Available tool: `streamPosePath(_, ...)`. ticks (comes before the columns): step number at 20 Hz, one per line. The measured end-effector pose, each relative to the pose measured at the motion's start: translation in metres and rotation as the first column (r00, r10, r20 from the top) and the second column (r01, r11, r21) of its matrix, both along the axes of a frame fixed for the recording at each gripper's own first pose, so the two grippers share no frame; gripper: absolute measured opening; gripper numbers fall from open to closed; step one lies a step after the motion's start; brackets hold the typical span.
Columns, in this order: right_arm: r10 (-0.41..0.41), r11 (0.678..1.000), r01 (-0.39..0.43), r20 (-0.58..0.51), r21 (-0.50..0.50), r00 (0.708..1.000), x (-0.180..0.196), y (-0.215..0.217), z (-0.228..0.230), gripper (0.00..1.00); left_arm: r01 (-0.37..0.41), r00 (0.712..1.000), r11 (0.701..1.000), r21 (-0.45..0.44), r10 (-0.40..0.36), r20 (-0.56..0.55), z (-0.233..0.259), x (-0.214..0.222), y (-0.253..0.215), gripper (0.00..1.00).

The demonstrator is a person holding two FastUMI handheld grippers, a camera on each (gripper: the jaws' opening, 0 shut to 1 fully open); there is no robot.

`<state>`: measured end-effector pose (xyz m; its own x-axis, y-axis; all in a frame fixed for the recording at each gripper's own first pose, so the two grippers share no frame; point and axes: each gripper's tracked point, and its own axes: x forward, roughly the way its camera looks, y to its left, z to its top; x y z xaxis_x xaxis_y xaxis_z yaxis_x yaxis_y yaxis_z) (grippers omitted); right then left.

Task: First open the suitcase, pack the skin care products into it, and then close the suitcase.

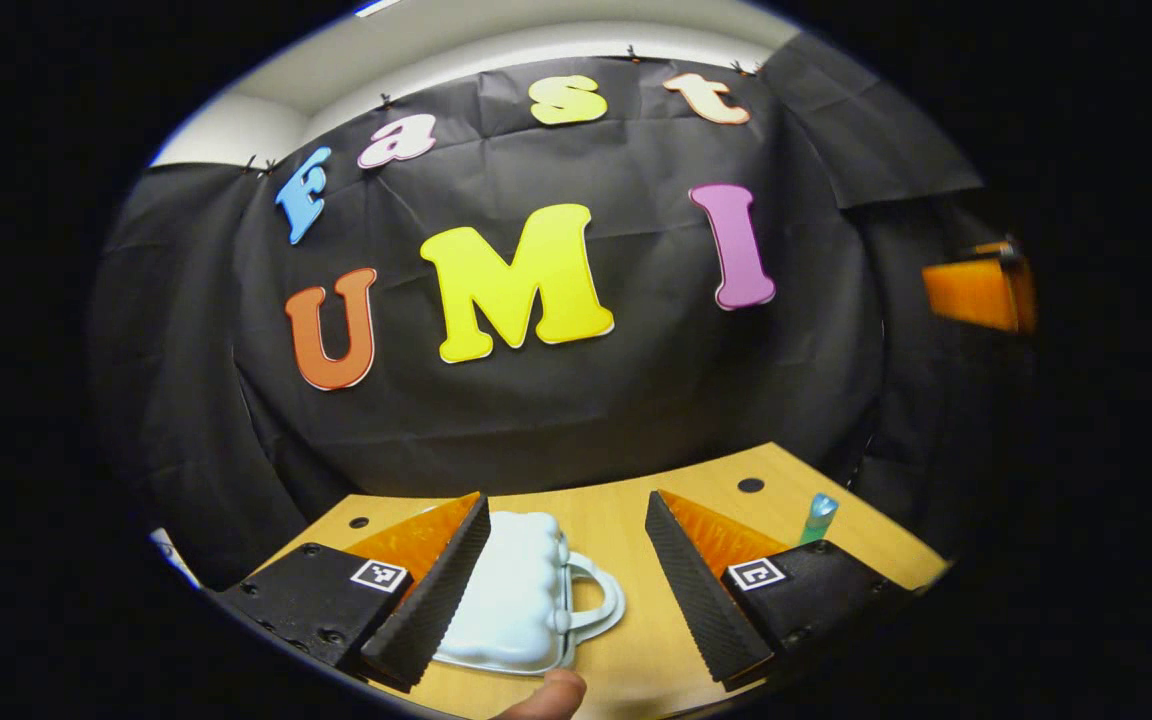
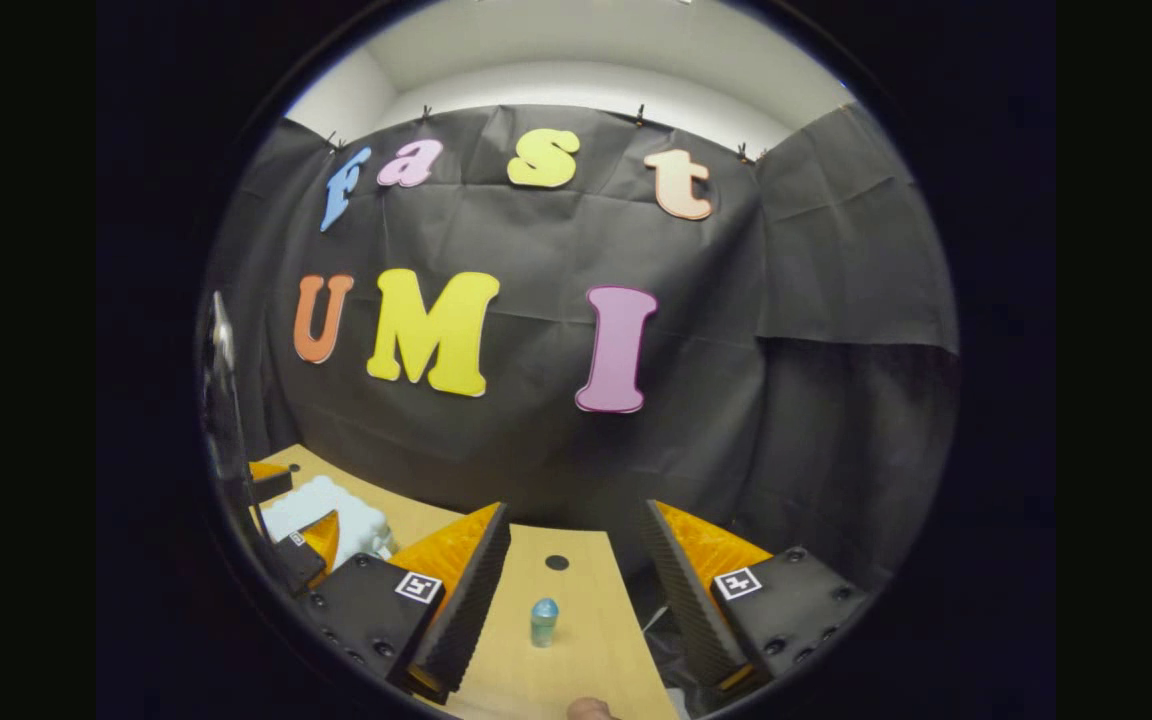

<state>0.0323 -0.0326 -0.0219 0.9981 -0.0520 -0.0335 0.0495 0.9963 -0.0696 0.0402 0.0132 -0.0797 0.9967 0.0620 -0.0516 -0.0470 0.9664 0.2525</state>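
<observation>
A small white suitcase (image 1: pixel 516 595) lies closed on the wooden table (image 1: pixel 626 510), its handle (image 1: pixel 598 600) pointing right. My left gripper (image 1: pixel 571 590) hovers open above it, its left finger over the case's left side and the handle in the gap. A small teal skin care bottle (image 2: pixel 543 621) stands upright on the table between the open fingers of my right gripper (image 2: pixel 576 600), a little ahead of them. The same bottle (image 1: pixel 818 517) shows past the left gripper's right finger. In the right gripper view the suitcase (image 2: pixel 331 515) lies at the far left, with the other gripper (image 2: pixel 301 550) over it.
The table ends at the black cloth wall just beyond the objects. Round holes (image 1: pixel 750 485) mark the tabletop near its far edge. A fingertip (image 1: pixel 551 695) shows at the bottom of the left gripper view. An orange object (image 1: pixel 976 290) hangs at the far right.
</observation>
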Motion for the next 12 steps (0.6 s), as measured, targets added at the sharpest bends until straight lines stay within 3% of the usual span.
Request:
streamPosePath(3, -0.073, 0.997, 0.074, 0.013, -0.018, 0.997, 0.004, -0.034, 0.003, 0.78, 0.019, 1.0, 0.977, 0.212, -0.015, -0.02, -0.042, 0.009, 0.006, 1.0)
streamPosePath(6, -0.114, 0.993, 0.114, 0.0, 0.003, 0.993, 0.001, -0.054, -0.003, 0.8, 0.004, 0.999, 0.924, 0.382, 0.01, -0.034, -0.08, 0.016, 0.013, 0.99)
streamPosePath(10, -0.13, 0.991, 0.13, -0.022, 0.023, 0.991, -0.002, -0.068, -0.014, 0.8, 0.023, 0.993, 0.792, 0.61, 0.055, -0.109, -0.128, 0.034, 0.023, 0.99)
streamPosePath(12, -0.135, 0.99, 0.136, -0.022, 0.035, 0.991, -0.003, -0.076, -0.018, 0.8, 0.041, 0.989, 0.703, 0.71, 0.073, -0.129, -0.151, 0.042, 0.022, 0.98)
